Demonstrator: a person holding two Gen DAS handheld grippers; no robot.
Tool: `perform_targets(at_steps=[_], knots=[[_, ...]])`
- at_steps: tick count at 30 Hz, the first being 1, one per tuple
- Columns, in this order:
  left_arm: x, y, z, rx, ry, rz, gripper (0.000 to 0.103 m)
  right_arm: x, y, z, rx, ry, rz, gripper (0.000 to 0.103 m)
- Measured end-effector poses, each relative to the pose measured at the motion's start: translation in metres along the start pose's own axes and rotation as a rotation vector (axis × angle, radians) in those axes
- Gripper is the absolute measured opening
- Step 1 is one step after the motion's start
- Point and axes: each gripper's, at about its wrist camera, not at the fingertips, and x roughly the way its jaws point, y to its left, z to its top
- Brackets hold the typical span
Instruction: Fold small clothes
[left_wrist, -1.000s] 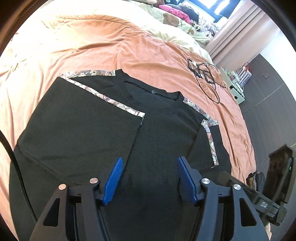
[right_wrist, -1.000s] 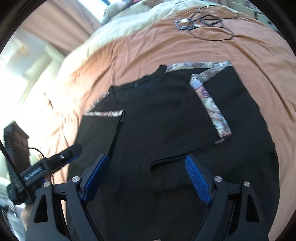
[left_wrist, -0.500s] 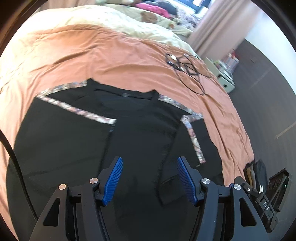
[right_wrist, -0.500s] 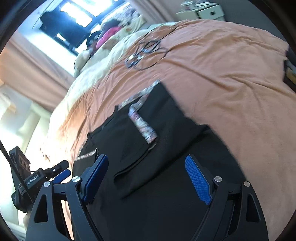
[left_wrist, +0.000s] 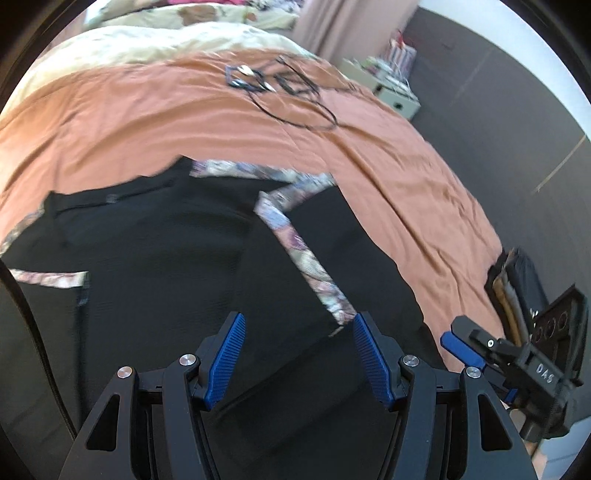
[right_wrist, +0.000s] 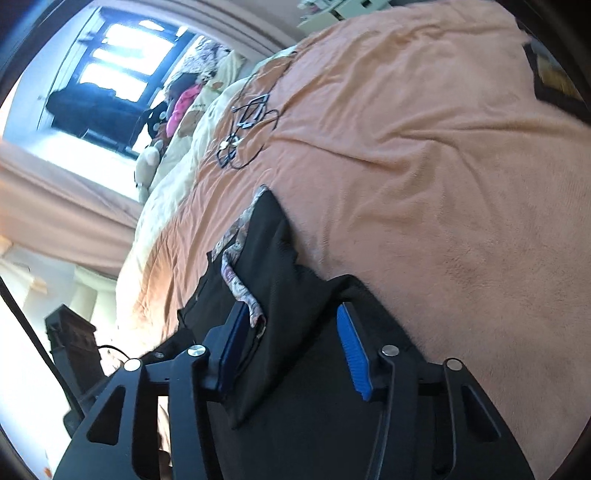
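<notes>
**Lining up on the right sleeve fold**

Both cameras are swinging rightward compared with a second ago: my left view is now centring on the folded right sleeve instead of the shirt's middle, and my right view is dropping low to the shirt's right edge.

Left view: the shirt (left_wrist: 155, 258) is lying flat on the bed (left_wrist: 388, 155), both sleeves already folded inward, the patterned trim (left_wrist: 306, 266) running diagonally toward me. My left gripper (left_wrist: 295, 350) is hovering wide open above the cloth, holding nothing; the trim's near end is lying just by its right finger. My right gripper (left_wrist: 480, 354) is showing at the lower right, over the shirt's edge. A cable (left_wrist: 291, 92) is lying well apart, farther up the bed.

Right view: my right gripper (right_wrist: 291, 347) is tilting steeply and sitting low, its jaws open, straddling a raised ridge of the shirt (right_wrist: 280, 266) beside the trim (right_wrist: 240, 284). Nothing is pinched yet, as far as I can judge.

To do this well, I'm aiming to catch every layer at the side edge, close fully before lifting, and keep both grippers level so the fold is landing straight.
</notes>
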Motion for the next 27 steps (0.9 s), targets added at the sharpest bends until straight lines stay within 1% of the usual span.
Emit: perform_targets(at_steps=[4,9,11,14,15,16,17,18,20,27], knots=[[0.027,-0.016,0.001,0.028,0.033,-0.014,0.063,0.0,-0.014,0.008,0.065,0.004,0.035,0.047],[0.056,-0.027,0.001,0.058,0.065,0.032,0.063,0.007,-0.029,0.012,0.135,0.027,0.095,0.047],[0.064,-0.027,0.002,0.061,0.06,0.069,0.063,0.01,-0.031,0.012,0.146,0.034,0.109,0.047],[0.073,-0.025,0.003,0.06,0.06,0.085,0.06,0.017,-0.032,0.013,0.151,0.042,0.119,0.047],[0.074,-0.026,0.003,0.078,0.053,0.109,0.052,0.017,-0.034,0.012,0.153,0.042,0.121,0.047],[0.074,-0.027,0.003,0.09,0.049,0.127,0.037,0.018,-0.034,0.013,0.153,0.042,0.12,0.047],[0.073,-0.028,0.004,0.1,0.046,0.139,0.028,0.019,-0.035,0.014,0.151,0.042,0.116,0.047],[0.07,-0.026,0.006,0.102,0.045,0.14,0.018,0.019,-0.035,0.013,0.15,0.042,0.113,0.047],[0.063,-0.022,0.008,0.104,0.039,0.137,0.016,0.019,-0.034,0.013,0.143,0.044,0.107,0.047],[0.024,0.004,0.024,0.08,-0.005,0.154,0.016,0.016,-0.025,0.011,0.11,0.042,0.108,0.047]])
